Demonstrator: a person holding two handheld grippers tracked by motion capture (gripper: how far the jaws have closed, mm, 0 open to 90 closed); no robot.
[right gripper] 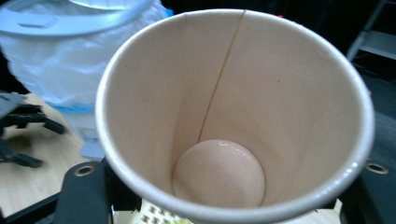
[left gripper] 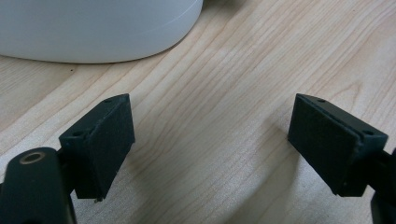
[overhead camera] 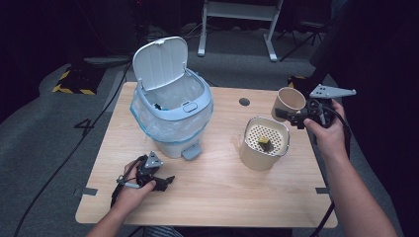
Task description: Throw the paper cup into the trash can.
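Right gripper (overhead camera: 292, 116) pinching our paper cup (overhead camera: 289, 102) near desk's (overhead camera: 207, 197) right edge; squeezing risks crushing. Left gripper (overhead camera: 160, 181) spread, idle.

The pedal bin (overhead camera: 173, 106) stands left on the counter (overhead camera: 212, 197), the strainer pot (overhead camera: 264, 143) right, the paper cup (overhead camera: 289, 103) behind the pot.

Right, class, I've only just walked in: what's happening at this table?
A person works at a wooden table with a gripper in each hand. The right gripper holds an empty paper cup tilted on its side, lifted beside a strainer pot with a small dark lump on its perforated top. The left gripper rests open on the table near the pedal bin, whose lid stands open over a plastic liner.
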